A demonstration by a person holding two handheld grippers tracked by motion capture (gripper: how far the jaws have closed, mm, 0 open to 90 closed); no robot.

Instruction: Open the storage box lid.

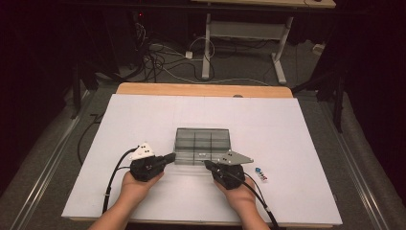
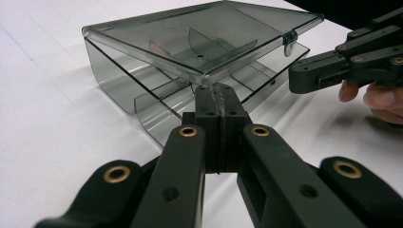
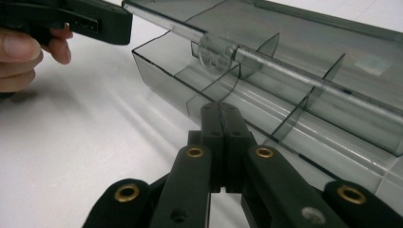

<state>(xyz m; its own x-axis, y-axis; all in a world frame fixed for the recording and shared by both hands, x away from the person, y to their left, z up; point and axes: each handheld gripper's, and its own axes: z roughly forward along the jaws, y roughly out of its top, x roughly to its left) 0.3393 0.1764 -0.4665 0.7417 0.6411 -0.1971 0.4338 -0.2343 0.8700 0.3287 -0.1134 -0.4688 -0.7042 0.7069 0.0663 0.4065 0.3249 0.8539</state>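
Note:
A smoky see-through compartment box (image 1: 202,142) lies mid-table with its lid (image 2: 199,35) raised ajar above the base (image 3: 247,104). My left gripper (image 1: 171,157) is shut with nothing between its jaws; its tip (image 2: 217,92) sits right under the lid's near corner. My right gripper (image 1: 208,164) is also shut and empty, its tip (image 3: 221,110) against the front wall of the base, below the lid's round tab (image 3: 216,51). The left gripper view has the right gripper (image 2: 342,66) off to the side, and the right gripper view has the left gripper (image 3: 85,19) at the lid's corner.
The white tabletop (image 1: 143,120) has a wooden strip (image 1: 201,89) along its far edge. A small blue and white item (image 1: 261,173) lies just right of my right hand. Beyond the table stand a desk frame (image 1: 208,43) and floor cables (image 1: 163,62).

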